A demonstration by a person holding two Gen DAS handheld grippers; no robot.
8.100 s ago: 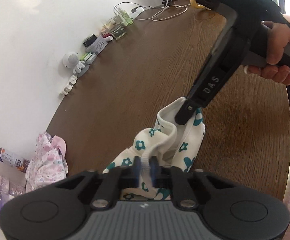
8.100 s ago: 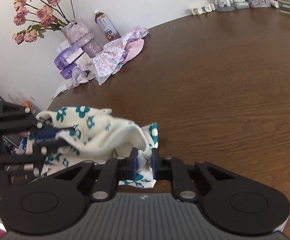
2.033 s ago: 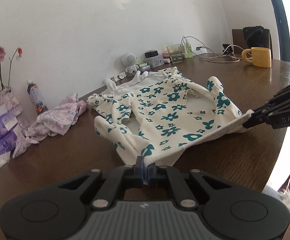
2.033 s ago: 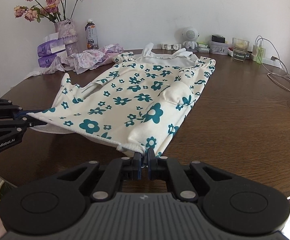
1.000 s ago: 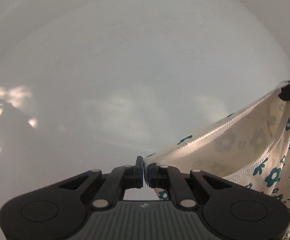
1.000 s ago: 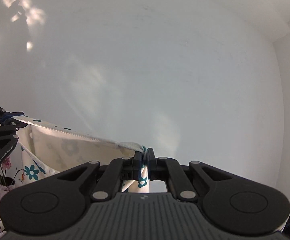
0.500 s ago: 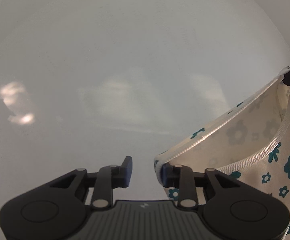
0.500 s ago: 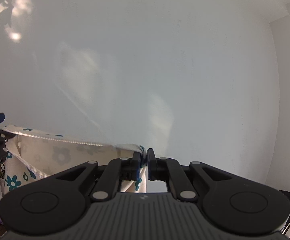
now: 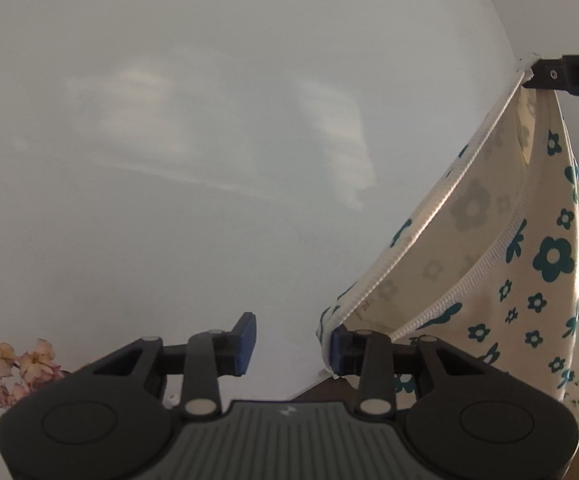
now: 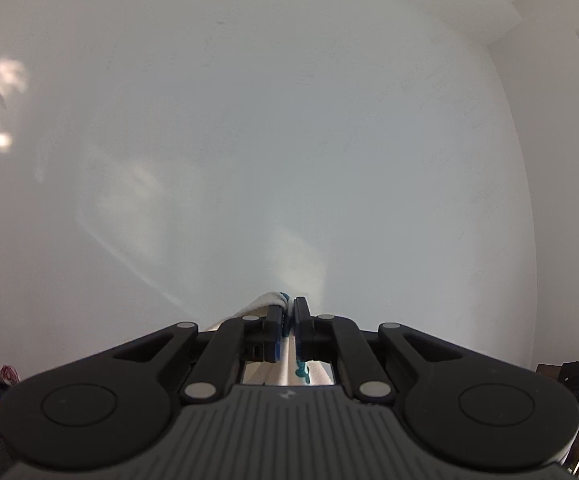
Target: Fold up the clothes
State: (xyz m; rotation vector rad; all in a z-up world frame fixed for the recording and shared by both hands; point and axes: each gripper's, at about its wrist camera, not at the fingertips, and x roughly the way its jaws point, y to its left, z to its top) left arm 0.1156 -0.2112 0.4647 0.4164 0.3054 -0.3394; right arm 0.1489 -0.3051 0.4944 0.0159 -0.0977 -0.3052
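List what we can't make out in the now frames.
- Table: left wrist view shows only a brown sliver; the rest is out of frame.
- Floral garment: lower part cut off by the right edge.
- Right wrist view: garment mostly hidden behind the right tongs.
- Left tongs: open; whether the hem is caught, unclear.

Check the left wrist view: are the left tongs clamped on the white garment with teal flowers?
No, the left tongs stand open, and the white garment with teal flowers only drapes against one finger.
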